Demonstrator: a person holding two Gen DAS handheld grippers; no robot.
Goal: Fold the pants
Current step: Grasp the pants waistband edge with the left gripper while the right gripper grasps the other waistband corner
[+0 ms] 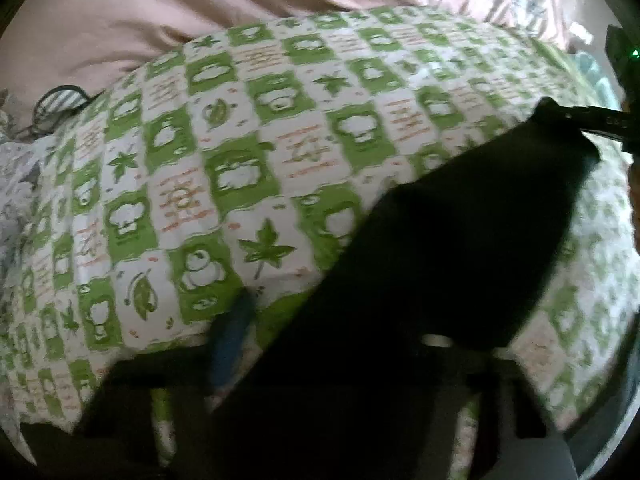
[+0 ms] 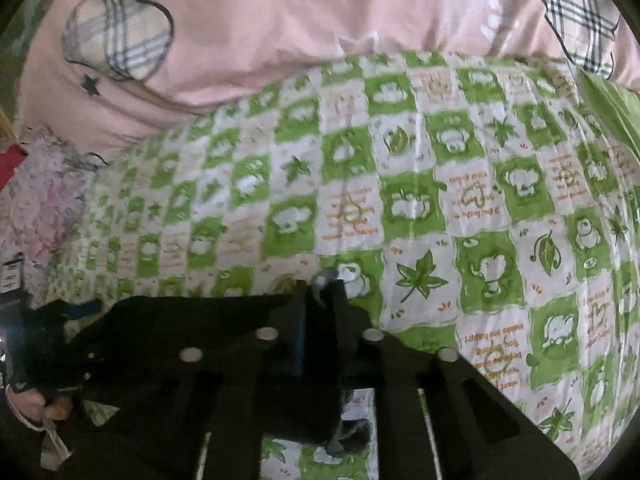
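Two wrist-cam views over a bed w/ a green-and-white checked sheet (image 1: 248,152) printed with leaves and cartoon animals; a pink duvet (image 2: 280,20) is bunched along the top of both frames.

Left wrist view: black pants (image 1: 460,240) fill the lower right, stretched as a taut dark panel rising to the upper right edge, where the right gripper (image 1: 600,118) pinches one corner. The left gripper (image 1: 340,360) sits bottom centre, mostly buried under the black cloth; a blurred blue finger pad (image 1: 236,332) shows lower left of centre. Fingers prob. closed on the fabric, but blur and cloth hide the gap, so I can't tell for sure.

Right wrist view: right gripper fingers at bottom centre are nearly together, clamping a thin fold of black fabric between them. The pants run off to the lower left, where the left gripper appears at the frame edge.

Step in hand, as I judge it: pants lifted and held spread between both grippers above the sheet, mid-fold or about to be laid out. Next move calls for keeping tension even, lowering the cloth flat onto the sheet, and aligning edges before releasing.
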